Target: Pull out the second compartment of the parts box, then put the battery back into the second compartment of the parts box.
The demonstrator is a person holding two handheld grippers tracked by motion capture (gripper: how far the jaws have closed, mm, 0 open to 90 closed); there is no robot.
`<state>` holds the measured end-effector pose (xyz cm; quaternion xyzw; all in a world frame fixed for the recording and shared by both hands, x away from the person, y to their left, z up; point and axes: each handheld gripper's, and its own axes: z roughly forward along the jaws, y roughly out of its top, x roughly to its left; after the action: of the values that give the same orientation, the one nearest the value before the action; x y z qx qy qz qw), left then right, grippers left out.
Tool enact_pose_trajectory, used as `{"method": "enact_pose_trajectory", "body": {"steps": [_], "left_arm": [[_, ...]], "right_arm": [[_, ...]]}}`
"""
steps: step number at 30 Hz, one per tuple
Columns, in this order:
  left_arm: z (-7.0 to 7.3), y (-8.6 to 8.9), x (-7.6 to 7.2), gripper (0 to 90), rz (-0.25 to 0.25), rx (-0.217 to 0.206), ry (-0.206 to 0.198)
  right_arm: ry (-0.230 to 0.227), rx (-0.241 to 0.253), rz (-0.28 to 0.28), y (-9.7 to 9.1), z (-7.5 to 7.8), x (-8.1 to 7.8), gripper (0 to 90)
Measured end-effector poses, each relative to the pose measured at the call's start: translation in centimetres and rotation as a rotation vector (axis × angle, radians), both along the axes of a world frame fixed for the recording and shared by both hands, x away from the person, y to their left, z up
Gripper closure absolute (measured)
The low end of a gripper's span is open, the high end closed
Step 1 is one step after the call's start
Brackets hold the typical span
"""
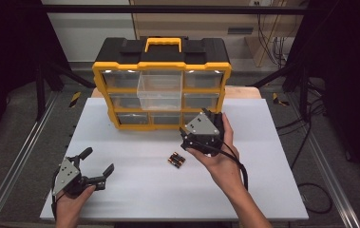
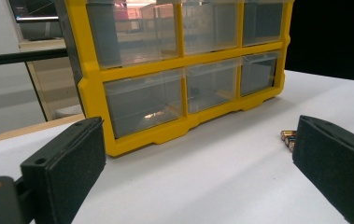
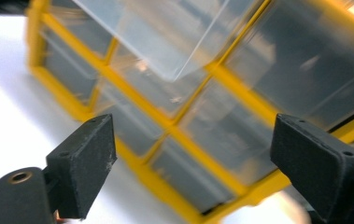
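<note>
White bench, dark framed bay, cables on the floor at right.

Yellow-and-black drawer organizer (image 1: 161,85) stands at the far edge of the bench (image 1: 135,194), its middle top drawer (image 1: 160,90) pulled out. Batteries (image 1: 176,159) lie near centre, partly cut off behind a jaw in the left tool view. Left tool (image 1: 99,164) jaws apart, empty. Right tool (image 1: 205,114), by the organizer, jaws apart, empty; its view is blurred.
</note>
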<state>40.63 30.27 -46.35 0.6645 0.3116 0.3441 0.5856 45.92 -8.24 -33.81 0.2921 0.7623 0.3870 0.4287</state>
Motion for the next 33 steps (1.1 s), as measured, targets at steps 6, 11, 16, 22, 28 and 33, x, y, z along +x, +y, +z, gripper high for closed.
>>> {"method": "enact_pose_trajectory", "body": {"steps": [6,11,16,22,28,33], "left_arm": [[0.1,0.2,-0.1,2.2,0.004,-0.005,-0.009],[0.1,0.4,-0.1,2.2,0.013,-0.010,-0.013],[0.2,0.4,-0.2,2.0,0.012,-0.008,-0.020],[0.1,0.4,-0.1,1.3,0.004,-0.008,-0.022],[0.1,0.5,-0.1,1.3,0.006,-0.007,-0.020],[0.1,0.4,-0.2,1.0,0.004,-0.007,-0.019]], "right_arm": [[0.107,0.040,0.012,-0.8,-1.6,0.7,13.2],[0.194,0.060,0.039,-1.1,-2.9,1.1,13.0],[0.268,0.060,0.053,-1.4,-4.0,1.3,11.9],[0.335,0.045,0.067,-1.8,-5.5,1.5,13.5],[0.386,0.021,0.075,-1.9,-6.6,1.7,13.7],[0.425,0.024,0.075,-1.8,-7.2,1.8,12.6]]}}
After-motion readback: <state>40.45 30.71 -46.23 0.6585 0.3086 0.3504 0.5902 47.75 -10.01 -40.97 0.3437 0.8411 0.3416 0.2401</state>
